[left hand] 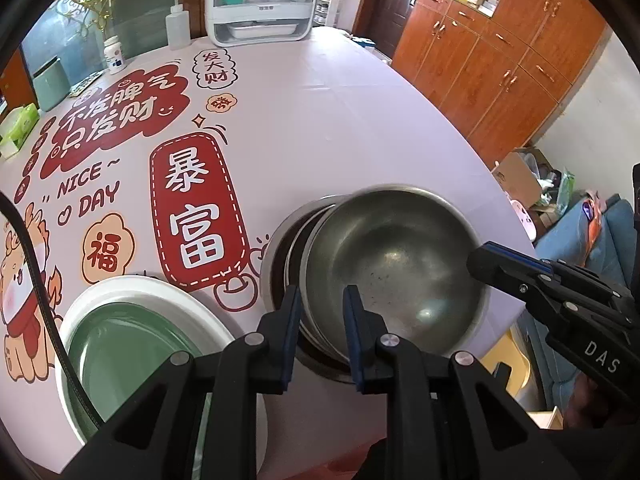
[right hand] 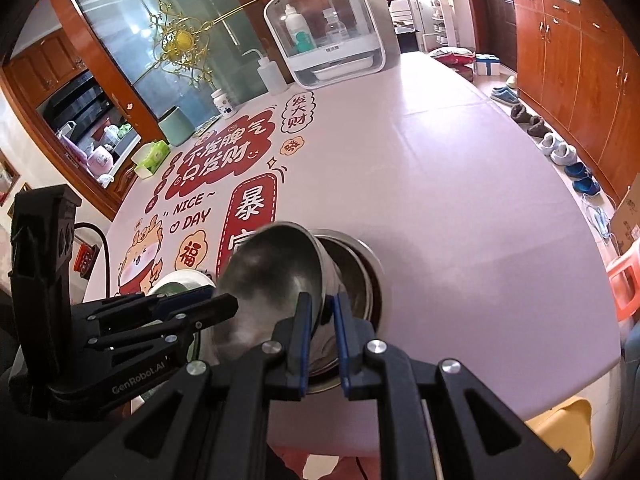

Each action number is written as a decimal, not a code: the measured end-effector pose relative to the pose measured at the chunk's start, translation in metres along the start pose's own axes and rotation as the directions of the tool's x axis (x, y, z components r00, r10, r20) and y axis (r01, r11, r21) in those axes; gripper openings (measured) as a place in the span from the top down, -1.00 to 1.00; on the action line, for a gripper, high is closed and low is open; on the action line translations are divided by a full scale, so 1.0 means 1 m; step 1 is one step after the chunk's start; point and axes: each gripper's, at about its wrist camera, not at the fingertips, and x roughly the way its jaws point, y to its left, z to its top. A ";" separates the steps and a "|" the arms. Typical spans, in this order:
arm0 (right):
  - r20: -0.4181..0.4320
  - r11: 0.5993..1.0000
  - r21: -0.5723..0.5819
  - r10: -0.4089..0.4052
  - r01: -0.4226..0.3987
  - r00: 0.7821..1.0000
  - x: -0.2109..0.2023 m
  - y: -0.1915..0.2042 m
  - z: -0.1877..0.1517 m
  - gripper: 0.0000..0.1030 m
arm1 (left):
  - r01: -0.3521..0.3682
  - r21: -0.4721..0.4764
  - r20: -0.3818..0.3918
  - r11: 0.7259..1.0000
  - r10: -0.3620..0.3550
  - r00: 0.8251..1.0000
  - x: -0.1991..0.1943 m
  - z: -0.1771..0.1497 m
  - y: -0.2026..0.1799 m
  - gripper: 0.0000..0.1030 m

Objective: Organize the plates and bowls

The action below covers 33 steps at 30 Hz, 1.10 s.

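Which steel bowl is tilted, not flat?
The top steel bowl, gripped on opposite rims by both grippers, left gripper and right gripper. The nested bowls under it sit flat on the table.

On the surface (left hand: 360, 120), a steel bowl (left hand: 392, 264) sits tilted over a stack of steel bowls (left hand: 280, 264) near the front edge. Left of them lies a plate (left hand: 120, 336) resting on a larger plate (left hand: 208, 320). At the far end stands a cabinet (left hand: 262, 4), with a squeeze bottle (left hand: 177, 24) to its left.
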 end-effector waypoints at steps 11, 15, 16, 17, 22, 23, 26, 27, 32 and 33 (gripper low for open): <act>-0.007 1.000 -0.004 0.000 0.000 1.000 -0.002 -0.017 0.006 0.77 | -0.028 -0.028 0.017 0.999 0.028 0.999 0.004 0.010 -0.004 0.60; -0.030 1.000 0.015 0.006 -0.006 1.000 0.003 -0.024 0.008 0.76 | -0.034 -0.018 0.014 0.999 0.034 0.999 0.005 0.012 -0.006 0.56; -0.039 1.000 0.018 0.008 -0.008 0.999 0.004 -0.025 0.009 0.76 | -0.034 -0.012 0.012 0.999 0.034 0.999 0.005 0.013 -0.006 0.53; -0.051 1.000 0.022 0.012 -0.011 0.999 0.007 -0.026 0.009 0.76 | -0.031 -0.002 0.012 1.000 0.031 0.999 0.004 0.015 -0.007 0.52; -0.089 0.997 0.062 0.044 -0.038 0.995 0.012 -0.034 0.006 0.75 | -0.038 0.045 0.016 0.998 0.037 0.999 -0.003 0.023 -0.008 0.42; -0.089 0.997 0.070 0.049 -0.043 0.995 0.012 -0.035 0.006 0.75 | -0.040 0.048 0.014 0.998 0.039 0.999 -0.004 0.024 -0.007 0.38; -0.100 0.993 0.110 0.064 -0.053 0.993 0.012 -0.041 0.004 0.70 | -0.036 0.061 -0.004 0.997 0.036 0.999 -0.005 0.030 -0.004 0.35; -0.106 0.990 0.129 0.075 -0.061 0.992 0.013 -0.043 0.003 0.58 | -0.030 0.066 -0.011 0.997 0.031 0.999 -0.005 0.031 -0.003 0.33; -0.124 0.974 0.203 0.125 -0.098 0.984 0.016 -0.051 -0.005 0.49 | -0.009 0.104 -0.049 0.995 0.015 0.999 -0.002 0.042 0.003 0.12; -0.128 0.971 0.215 0.131 -0.101 0.983 0.016 -0.052 -0.006 0.47 | -0.009 0.108 -0.058 0.994 0.015 0.998 0.000 0.044 0.004 0.10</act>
